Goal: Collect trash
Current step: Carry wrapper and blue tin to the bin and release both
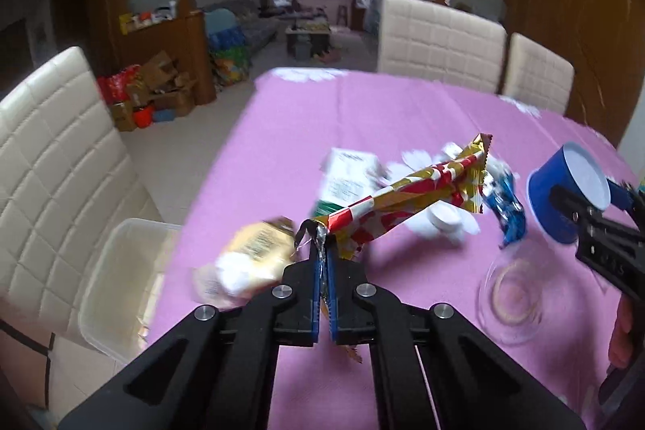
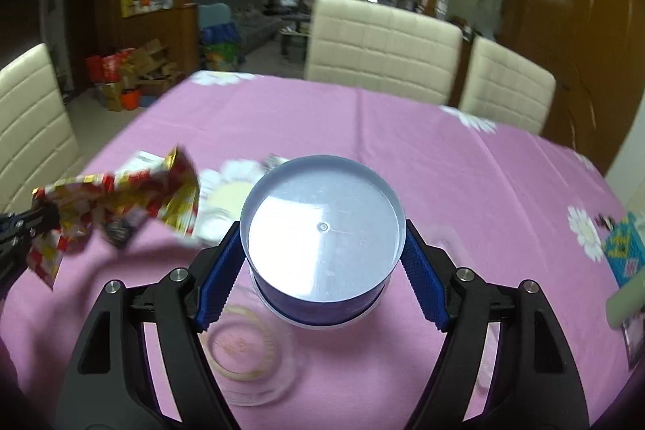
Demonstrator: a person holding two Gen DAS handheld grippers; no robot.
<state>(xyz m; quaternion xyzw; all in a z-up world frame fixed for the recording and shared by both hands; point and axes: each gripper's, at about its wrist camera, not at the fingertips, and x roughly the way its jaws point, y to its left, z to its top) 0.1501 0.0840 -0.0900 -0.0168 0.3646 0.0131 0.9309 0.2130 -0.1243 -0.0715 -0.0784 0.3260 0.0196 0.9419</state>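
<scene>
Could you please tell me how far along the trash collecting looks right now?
Nothing looks binned yet. In hand: the left gripper pinches the red-gold wrapper, and the right gripper holds the blue cup. Left on the pink table: yellow packet, blue wrapper.

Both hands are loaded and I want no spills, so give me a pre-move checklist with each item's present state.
1. Left hand-held gripper shut on the red and gold wrapper: ok, pinched at its torn end.
2. Wrapper lifted off the pink tablecloth: ok.
3. Right hand-held gripper holding the blue cup: ok, pads against both sides.
4. Cup empty: cannot tell, only its base faces the camera.
5. Clear plastic bin within reach: ok, on the chair at the table's left edge.
6. Table cleared: not ok, the blue wrapper and yellow packet remain.
</scene>
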